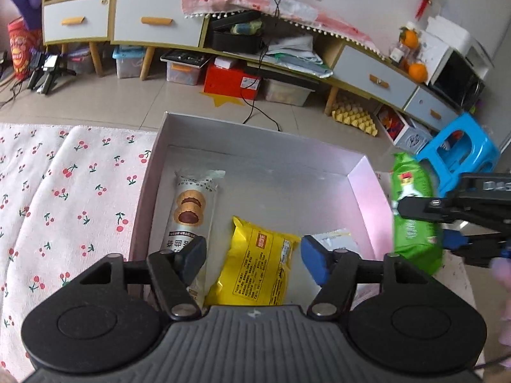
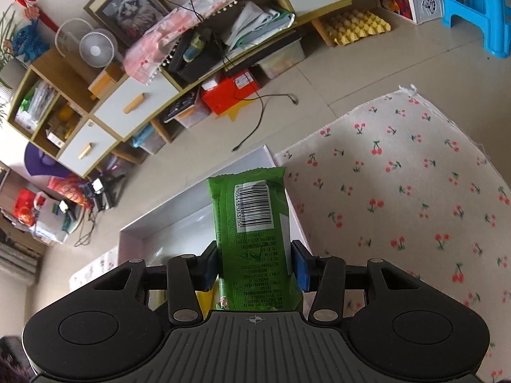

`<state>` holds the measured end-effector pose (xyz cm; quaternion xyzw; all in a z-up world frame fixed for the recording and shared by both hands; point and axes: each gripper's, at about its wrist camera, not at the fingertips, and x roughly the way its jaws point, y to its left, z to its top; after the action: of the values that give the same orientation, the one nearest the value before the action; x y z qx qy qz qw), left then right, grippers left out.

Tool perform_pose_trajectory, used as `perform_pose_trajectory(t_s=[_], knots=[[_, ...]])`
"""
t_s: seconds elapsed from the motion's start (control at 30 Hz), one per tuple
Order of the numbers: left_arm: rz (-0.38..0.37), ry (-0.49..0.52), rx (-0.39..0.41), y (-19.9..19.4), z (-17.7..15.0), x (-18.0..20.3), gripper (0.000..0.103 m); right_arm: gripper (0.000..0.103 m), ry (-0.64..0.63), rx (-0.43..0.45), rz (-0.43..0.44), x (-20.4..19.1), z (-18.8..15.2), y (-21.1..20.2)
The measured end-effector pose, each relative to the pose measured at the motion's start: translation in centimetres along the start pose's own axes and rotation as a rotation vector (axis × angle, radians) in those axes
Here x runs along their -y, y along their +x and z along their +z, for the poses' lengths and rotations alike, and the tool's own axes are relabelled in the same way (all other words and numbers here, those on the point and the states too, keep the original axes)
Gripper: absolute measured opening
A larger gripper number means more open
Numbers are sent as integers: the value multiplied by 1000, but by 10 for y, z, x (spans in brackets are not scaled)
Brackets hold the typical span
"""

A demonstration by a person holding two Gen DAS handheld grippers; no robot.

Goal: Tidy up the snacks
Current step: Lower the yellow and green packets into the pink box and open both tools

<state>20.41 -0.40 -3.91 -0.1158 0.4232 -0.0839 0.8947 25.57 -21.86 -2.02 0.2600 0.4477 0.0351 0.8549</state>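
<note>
A pale open box (image 1: pixel 153 175) stands on the cherry-print cloth. In it lie a white cookie packet (image 1: pixel 190 210), a yellow packet (image 1: pixel 258 274) and a small white packet (image 1: pixel 335 239). My left gripper (image 1: pixel 255 258) hovers open over the box; the yellow packet lies between its fingers with a gap at the left pad. My right gripper (image 2: pixel 255 265) is shut on a green snack packet (image 2: pixel 252 210), barcode side up, held upright near the box's right wall (image 2: pixel 297 217). From the left wrist view, the green packet (image 1: pixel 412 210) and the right gripper (image 1: pixel 428 223) are just outside that wall.
The cherry-print cloth (image 2: pixel 399 191) spreads to both sides of the box. Past the table's far edge is tiled floor with a black cable (image 2: pixel 258 118). A long low cabinet (image 1: pixel 153 25) with storage bins beneath and a blue stool (image 1: pixel 460 156) stand beyond.
</note>
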Motion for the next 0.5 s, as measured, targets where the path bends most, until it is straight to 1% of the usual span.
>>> perform_pose_trajectory(t_s=[0.1,0.23,0.33,0.37,0.43,0.47,0.5], knots=[[7,7,-3,-2,0,1,66,46,-11,-1,-2,-5,5,12],[23,29,-5,-3,0,1,66,46,-40,2,-9,-14,10,26],[23,28,-5,-3,1,0,67,46,-49,-3,-1,-20,12,34],[22,29,-5,-3,2,-1,67,48,-53,-3,4,-22,12,36],[24,32,-5,-2,2,-1,69,49,-69,11,17,-26,12,36],[24,32,-4,-2,2,-1,69,58,-74,18,18,-28,12,35],[25,30,-6,-2,2,-2,70,70,-75,20,25,-28,12,33]])
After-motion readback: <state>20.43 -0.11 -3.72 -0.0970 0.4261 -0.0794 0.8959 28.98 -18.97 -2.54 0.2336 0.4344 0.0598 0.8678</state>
